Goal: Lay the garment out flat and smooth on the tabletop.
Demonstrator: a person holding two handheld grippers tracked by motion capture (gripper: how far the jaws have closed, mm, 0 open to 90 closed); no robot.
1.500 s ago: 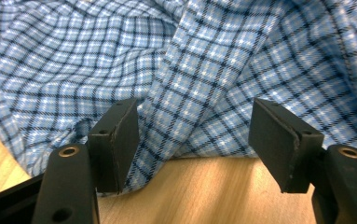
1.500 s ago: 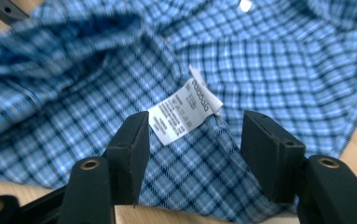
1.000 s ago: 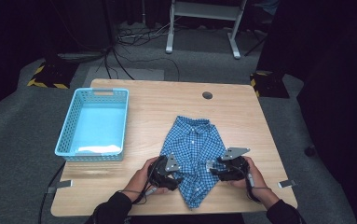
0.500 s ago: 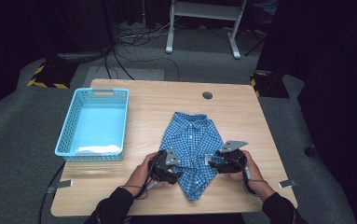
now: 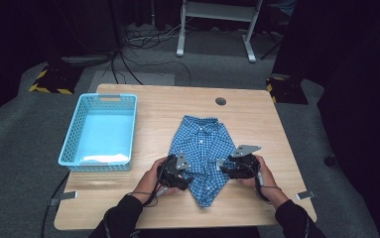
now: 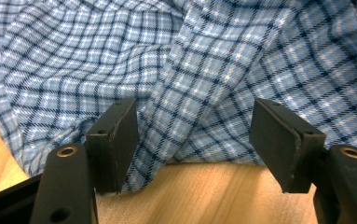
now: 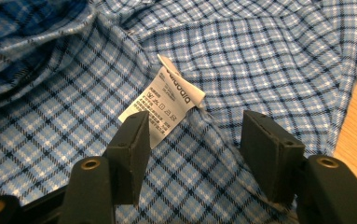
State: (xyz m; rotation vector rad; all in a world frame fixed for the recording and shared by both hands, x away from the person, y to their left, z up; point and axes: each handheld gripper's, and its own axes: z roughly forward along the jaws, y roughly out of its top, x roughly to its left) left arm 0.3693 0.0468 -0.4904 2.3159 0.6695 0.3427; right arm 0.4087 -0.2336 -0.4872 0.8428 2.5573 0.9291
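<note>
1. Grippers first: the left gripper (image 5: 181, 174) sits at the shirt's (image 5: 203, 148) left edge, jaws apart, a fold of cloth between them, not pinched.
2. Right gripper (image 5: 229, 167) lies on the shirt's right side, jaws parted over flat cloth, clamping nothing.
3. Both hands come in low from the near edge, forearms angled inward.
4. A white care tag (image 7: 160, 105) lies by the right gripper's jaw; its print is too small to read.
5. The shirt lies on the table (image 5: 257, 119), right of the basket (image 5: 71, 140).

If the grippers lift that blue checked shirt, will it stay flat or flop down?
Probably flop: the shirt is thin cloth, already wrinkled between the open left gripper jaws. It looks light, so it should lift easily. Pushed, it would likely bunch up on the table rather than slide.
</note>
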